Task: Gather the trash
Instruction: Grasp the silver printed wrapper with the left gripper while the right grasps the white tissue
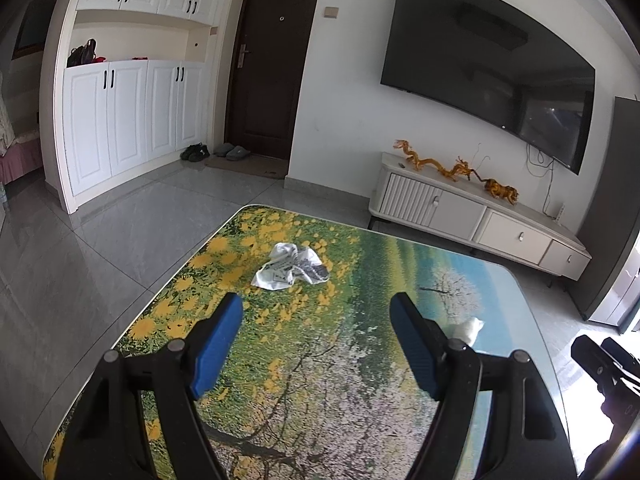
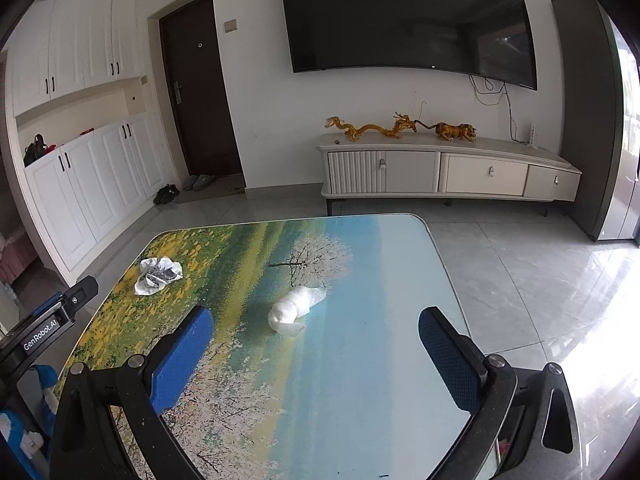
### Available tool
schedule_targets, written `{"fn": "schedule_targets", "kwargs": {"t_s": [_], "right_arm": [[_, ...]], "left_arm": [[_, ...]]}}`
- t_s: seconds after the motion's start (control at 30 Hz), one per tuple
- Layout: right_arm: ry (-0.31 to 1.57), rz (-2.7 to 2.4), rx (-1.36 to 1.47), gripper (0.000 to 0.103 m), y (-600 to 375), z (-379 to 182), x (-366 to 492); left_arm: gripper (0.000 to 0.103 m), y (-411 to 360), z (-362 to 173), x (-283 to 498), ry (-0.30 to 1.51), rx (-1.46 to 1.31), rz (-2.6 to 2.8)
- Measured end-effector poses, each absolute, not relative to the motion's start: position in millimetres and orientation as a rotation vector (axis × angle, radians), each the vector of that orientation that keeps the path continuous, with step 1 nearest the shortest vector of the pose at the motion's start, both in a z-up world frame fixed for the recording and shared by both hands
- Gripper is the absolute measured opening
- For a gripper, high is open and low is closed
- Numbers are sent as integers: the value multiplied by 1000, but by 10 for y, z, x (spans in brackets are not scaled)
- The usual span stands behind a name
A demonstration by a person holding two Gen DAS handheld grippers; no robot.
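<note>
A crumpled printed paper (image 1: 291, 266) lies on the flower-patterned table (image 1: 320, 360), ahead of my left gripper (image 1: 316, 312), which is open and empty above the table. The paper also shows in the right wrist view (image 2: 158, 274) at the table's far left. A crumpled white tissue (image 2: 294, 308) lies mid-table, just ahead of my right gripper (image 2: 316, 324), which is open and empty. The tissue shows partly behind the left gripper's right finger (image 1: 470, 328). The left gripper's body (image 2: 52, 320) appears at the left edge of the right wrist view.
A white TV cabinet (image 2: 448, 172) with golden dragon ornaments (image 2: 372, 128) stands under a wall TV (image 2: 408, 16). White cupboards (image 1: 128, 120) and a dark door (image 1: 272, 60) lie beyond the table, with shoes (image 1: 196, 152) on the tiled floor (image 1: 100, 248).
</note>
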State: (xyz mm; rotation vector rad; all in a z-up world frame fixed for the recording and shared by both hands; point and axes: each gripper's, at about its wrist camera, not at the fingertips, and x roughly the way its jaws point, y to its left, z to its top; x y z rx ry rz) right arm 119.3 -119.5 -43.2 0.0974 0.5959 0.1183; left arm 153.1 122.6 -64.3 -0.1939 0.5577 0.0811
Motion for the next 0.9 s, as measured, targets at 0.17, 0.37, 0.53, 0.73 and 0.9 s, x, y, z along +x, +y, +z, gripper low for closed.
{"fn": "schedule_targets", "kwargs": {"t_s": [0.17,0.37,0.53,0.73,0.9], "right_arm": [[645,149,98,103,-1075,-616,1441],[711,190,118,103,-964,-883,1800],[754,226,135,103,-863,-1061,2080],[811,248,159,103,-815,-1223,2326],[834,246,154,91,-792,-1277,2428]], "left_arm": [[75,1395,-818,1712,592,-196,89],[81,1768,-1045,1979,628,-229,70],[90,1976,-1113,2271,627,-205,37],[91,1915,-1222,2828,689,-164,-49],[91,1751,-1385,3256,757,-98,-84]]}}
